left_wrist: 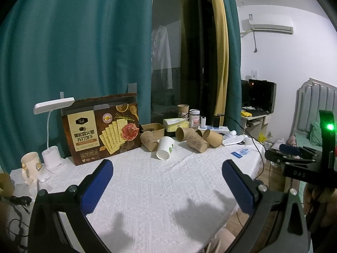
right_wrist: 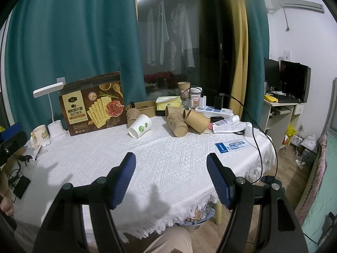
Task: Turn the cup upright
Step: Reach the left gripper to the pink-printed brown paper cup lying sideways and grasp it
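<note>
A white paper cup (left_wrist: pixel 165 150) (right_wrist: pixel 140 128) with a green mark lies on its side on the white tablecloth, its mouth toward me. Several brown paper cups (left_wrist: pixel 197 142) (right_wrist: pixel 177 124) lie on their sides around it. One brown cup (left_wrist: pixel 183 110) (right_wrist: pixel 183 88) stands upright at the back. My left gripper (left_wrist: pixel 167 166) is open and empty, above the cloth, well short of the cups. My right gripper (right_wrist: pixel 171 159) is open and empty, also short of the cups; its body shows at the right of the left wrist view (left_wrist: pixel 299 160).
A cracker box (left_wrist: pixel 103 128) (right_wrist: pixel 92 107), a white desk lamp (left_wrist: pixel 52 139) (right_wrist: pixel 52 113) and a mug (left_wrist: pixel 30 166) (right_wrist: pixel 40 135) stand at the back left. A brown bowl (right_wrist: pixel 141 105), tissue box (right_wrist: pixel 168 102), jar, power strip (right_wrist: pixel 217 110) and black cable (right_wrist: pixel 256 139) crowd the back right. A blue card (right_wrist: pixel 230 146) lies near the right edge.
</note>
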Demonstrator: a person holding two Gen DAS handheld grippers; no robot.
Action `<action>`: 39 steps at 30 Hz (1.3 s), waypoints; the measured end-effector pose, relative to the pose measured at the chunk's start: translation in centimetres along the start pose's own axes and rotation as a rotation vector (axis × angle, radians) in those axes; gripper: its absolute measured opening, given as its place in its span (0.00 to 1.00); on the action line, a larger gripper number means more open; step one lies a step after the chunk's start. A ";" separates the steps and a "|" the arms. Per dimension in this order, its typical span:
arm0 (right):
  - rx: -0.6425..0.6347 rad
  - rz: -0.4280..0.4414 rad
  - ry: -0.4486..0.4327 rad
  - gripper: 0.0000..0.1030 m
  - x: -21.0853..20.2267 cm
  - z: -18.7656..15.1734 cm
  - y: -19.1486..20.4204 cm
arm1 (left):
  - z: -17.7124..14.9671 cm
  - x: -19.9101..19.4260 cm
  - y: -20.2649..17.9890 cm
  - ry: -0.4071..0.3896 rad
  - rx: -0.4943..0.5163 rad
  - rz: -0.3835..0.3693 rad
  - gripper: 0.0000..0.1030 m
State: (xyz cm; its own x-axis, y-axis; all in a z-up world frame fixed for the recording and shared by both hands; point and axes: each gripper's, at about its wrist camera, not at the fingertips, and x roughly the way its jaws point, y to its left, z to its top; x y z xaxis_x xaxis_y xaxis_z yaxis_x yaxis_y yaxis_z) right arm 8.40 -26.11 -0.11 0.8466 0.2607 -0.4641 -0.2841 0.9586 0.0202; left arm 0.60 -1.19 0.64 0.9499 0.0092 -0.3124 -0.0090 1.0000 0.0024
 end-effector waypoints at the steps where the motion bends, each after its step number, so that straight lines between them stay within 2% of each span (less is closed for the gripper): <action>1: 0.000 0.000 -0.001 0.65 0.0 -0.2 0.0 | 0.1 0.0 -0.2 -0.004 0.009 0.011 1.00; 4: 0.000 0.002 0.005 0.65 0.6 0.2 -0.9 | 0.3 0.6 -0.6 -0.004 0.034 0.037 1.00; 6: -0.001 0.002 0.012 0.65 1.3 0.7 -1.5 | 0.4 1.5 -0.6 0.014 0.029 0.011 1.00; 9: -0.003 0.006 0.044 0.65 3.0 0.9 -2.7 | 0.3 4.3 -0.8 0.100 0.021 -0.033 1.00; 13: 0.003 0.013 0.106 0.66 6.9 0.6 -4.8 | -0.3 8.4 -1.5 0.195 0.035 -0.028 1.00; 17: 0.021 0.031 0.150 0.66 11.3 0.2 -7.1 | -0.4 13.2 -2.1 0.271 -0.021 -0.096 1.00; 23: 0.056 0.038 0.217 0.66 18.3 0.0 -10.5 | -0.4 21.7 -4.5 0.379 -0.038 -0.166 1.00; 29: 0.080 0.044 0.262 0.66 24.7 0.5 -13.5 | -0.7 30.8 -8.2 0.457 0.051 -0.164 1.00; 34: 0.093 0.050 0.284 0.66 28.5 1.0 -15.3 | -0.1 37.0 -9.1 0.503 -0.012 -0.199 1.00; 39: 0.116 0.054 0.302 0.66 30.5 1.0 -16.6 | 0.6 43.1 -9.4 0.557 -0.132 -0.243 1.00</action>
State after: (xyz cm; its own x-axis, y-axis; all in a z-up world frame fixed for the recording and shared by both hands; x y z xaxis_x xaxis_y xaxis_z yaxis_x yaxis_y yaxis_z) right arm 39.36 -33.91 -13.75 0.6552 0.2820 -0.7009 -0.2570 0.9556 0.1442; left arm 41.81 -10.17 -12.29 0.6244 -0.2562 -0.7379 0.1151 0.9645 -0.2375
